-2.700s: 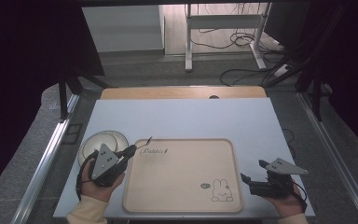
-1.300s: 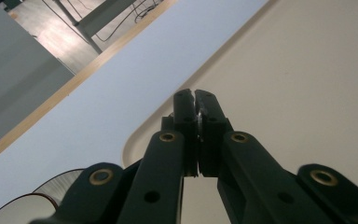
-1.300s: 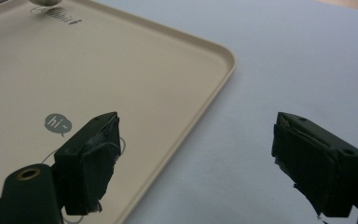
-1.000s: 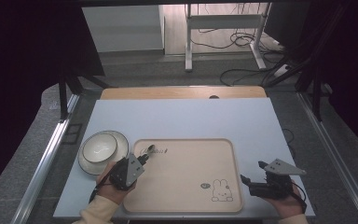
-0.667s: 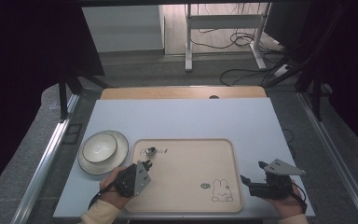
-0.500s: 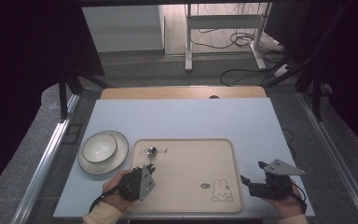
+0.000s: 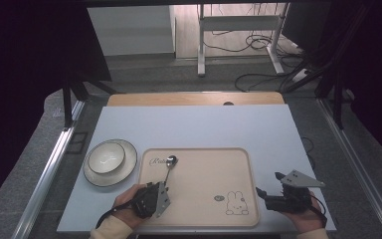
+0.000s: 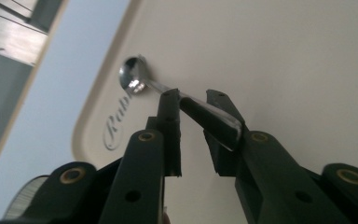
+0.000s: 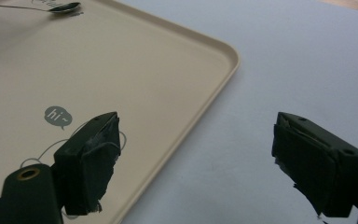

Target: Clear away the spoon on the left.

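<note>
A metal spoon (image 7: 169,167) lies on the beige tray (image 7: 204,172), its bowl near the tray's far left corner by the printed lettering. My left gripper (image 7: 164,186) sits low at the tray's near left. Its jaws have just been opening, and in the left gripper view the spoon handle (image 8: 212,116) runs through the narrow gap of the left gripper (image 8: 193,95), resting along one jaw. My right gripper (image 7: 268,183) rests by the tray's right edge. The right gripper (image 9: 198,128) stands wide open over bare table with nothing in it.
A white bowl (image 7: 107,158) sits on a white plate (image 7: 124,174) left of the tray. The tray's right rim (image 9: 223,74) runs between the right jaws. The pale blue table (image 7: 204,127) extends behind the tray to a wooden strip (image 7: 194,98).
The left gripper carried the spoon from beside the plate onto the tray, drew back toward the near edge, and its jaws parted. The right gripper stayed still.
</note>
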Demonstrator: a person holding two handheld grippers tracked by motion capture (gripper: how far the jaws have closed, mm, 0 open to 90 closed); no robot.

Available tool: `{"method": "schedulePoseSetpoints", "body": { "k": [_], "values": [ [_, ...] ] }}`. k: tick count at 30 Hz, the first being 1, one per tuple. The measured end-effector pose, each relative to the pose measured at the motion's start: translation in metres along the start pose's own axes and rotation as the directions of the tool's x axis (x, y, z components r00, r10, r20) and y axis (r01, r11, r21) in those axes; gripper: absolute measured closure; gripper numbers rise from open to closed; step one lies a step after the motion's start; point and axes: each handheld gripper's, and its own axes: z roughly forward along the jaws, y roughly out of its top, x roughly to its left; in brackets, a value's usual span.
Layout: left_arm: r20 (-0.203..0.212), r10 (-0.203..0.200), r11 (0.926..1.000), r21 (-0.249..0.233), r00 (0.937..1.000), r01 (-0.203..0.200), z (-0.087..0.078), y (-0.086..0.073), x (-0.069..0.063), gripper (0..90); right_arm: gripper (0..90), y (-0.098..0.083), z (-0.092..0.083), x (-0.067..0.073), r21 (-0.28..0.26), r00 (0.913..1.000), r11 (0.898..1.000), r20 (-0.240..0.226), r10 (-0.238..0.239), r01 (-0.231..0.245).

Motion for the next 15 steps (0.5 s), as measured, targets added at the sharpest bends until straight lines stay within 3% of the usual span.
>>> {"method": "schedulePoseSetpoints", "body": {
  "k": [2, 6, 8, 10, 11, 15],
  "values": [
    [0.021, 0.016, 0.9995, 0.028, 0.9997, -0.017, 0.002, 0.0, 0.0, 74.3, 15.6, 0.0, 0.0, 0.0, 0.001, 1.0, 1.0, 0.0, -0.001, 0.001],
    [0.056, 0.006, 0.9984, 0.055, 0.9984, -0.009, 0.006, -0.001, 0.0, 71.3, 15.6, 0.0, 0.0, 0.0, 0.001, 1.0, 1.0, 0.0, -0.003, 0.003],
    [0.061, -0.006, 0.9989, 0.047, 0.9981, 0.003, 0.007, -0.001, 0.001, 69.4, 15.6, 0.0, 0.001, 0.0, 0.002, 1.0, 1.0, -0.001, -0.003, 0.003],
    [0.065, -0.025, 0.9989, 0.04, 0.9976, 0.022, 0.006, -0.001, 0.003, 61.7, 15.5, 0.0, 0.0, 0.0, 0.001, 1.0, 1.0, -0.003, -0.004, 0.004],
    [0.08, -0.047, 0.9981, 0.042, 0.9957, 0.044, 0.007, -0.001, 0.003, 56.7, 15.5, 0.0, 0.0, 0.0, 0.001, 1.0, 1.0, -0.004, -0.004, 0.004],
    [0.148, -0.076, 0.9942, 0.087, 0.9861, 0.063, 0.013, -0.002, 0.004, 37.5, 15.5, 0.0, 0.001, 0.0, 0.003, 1.0, 1.0, 0.0, -0.001, 0.001]
  ]
}}
